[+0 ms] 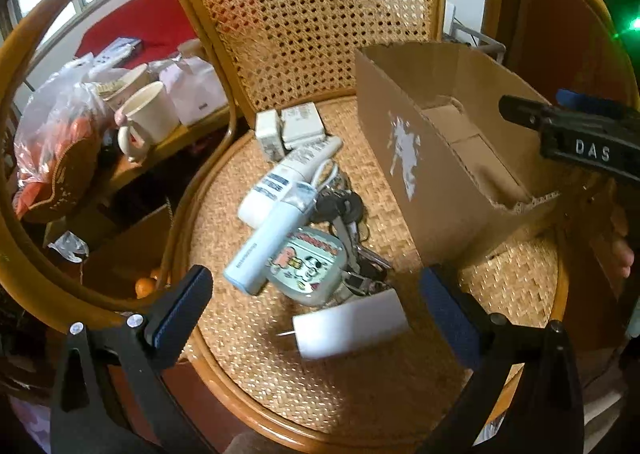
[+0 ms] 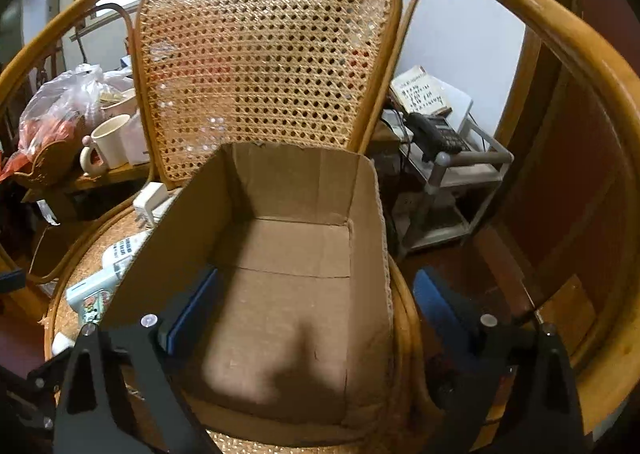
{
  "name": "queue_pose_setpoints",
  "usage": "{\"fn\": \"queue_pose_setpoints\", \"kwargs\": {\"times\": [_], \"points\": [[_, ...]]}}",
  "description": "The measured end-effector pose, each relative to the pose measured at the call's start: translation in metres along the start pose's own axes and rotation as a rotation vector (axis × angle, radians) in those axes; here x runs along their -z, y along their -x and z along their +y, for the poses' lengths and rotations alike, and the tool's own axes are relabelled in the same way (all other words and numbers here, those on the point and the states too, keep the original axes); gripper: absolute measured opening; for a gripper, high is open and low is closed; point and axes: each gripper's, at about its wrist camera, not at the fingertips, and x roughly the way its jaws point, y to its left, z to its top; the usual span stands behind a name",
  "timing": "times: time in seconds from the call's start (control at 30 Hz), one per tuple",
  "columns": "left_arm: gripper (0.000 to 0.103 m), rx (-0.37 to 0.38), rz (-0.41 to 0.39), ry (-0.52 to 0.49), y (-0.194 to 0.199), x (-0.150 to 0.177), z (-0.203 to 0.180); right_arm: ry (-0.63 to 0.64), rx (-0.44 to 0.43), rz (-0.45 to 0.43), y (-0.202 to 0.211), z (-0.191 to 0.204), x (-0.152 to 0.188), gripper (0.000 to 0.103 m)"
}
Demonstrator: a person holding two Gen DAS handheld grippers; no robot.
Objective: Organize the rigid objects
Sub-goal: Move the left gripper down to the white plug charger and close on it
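Observation:
A pile of small items lies on the woven chair seat (image 1: 248,342): two white adapters (image 1: 290,126) at the back, a white tube (image 1: 288,170), a pale blue cylinder (image 1: 264,242), a bunch of keys (image 1: 344,210), a cartoon-printed case (image 1: 308,262) and a white charger block (image 1: 352,328). My left gripper (image 1: 320,314) is open, and the charger block sits between its fingers without touching either. An empty cardboard box (image 1: 432,182) stands on the right of the seat. My right gripper (image 2: 316,310) is open, straddling the right wall of the box (image 2: 288,182). It also shows as the right gripper (image 1: 540,102) over the box.
The chair's cane back (image 2: 264,54) and curved arm rails (image 1: 24,182) ring the seat. To the left is a side table with a cream mug (image 1: 146,118) and a plastic bag (image 1: 56,122). A cart (image 2: 460,174) with a telephone (image 2: 436,134) stands behind on the right.

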Motion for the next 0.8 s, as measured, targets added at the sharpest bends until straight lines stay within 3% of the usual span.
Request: {"fn": "queue_pose_setpoints", "kwargs": {"times": [0.23, 0.43, 0.67, 0.8], "points": [[0.103, -0.004, 0.083, 0.003, -0.022, 0.006, -0.003, -0.003, 0.001, 0.088, -0.021, 0.000, 0.008, 0.100], [0.103, 0.029, 0.084, 0.017, -0.019, 0.006, -0.001, -0.019, -0.002, 0.149, -0.028, -0.003, 0.011, 0.073], [0.103, 0.028, 0.108, 0.070, -0.021, 0.006, 0.012, -0.092, 0.006, 0.203, -0.036, -0.018, 0.016, 0.012], [0.103, 0.088, 0.163, 0.141, -0.028, 0.007, 0.021, -0.096, 0.017, 0.223, -0.040, -0.019, 0.019, 0.006]]}}
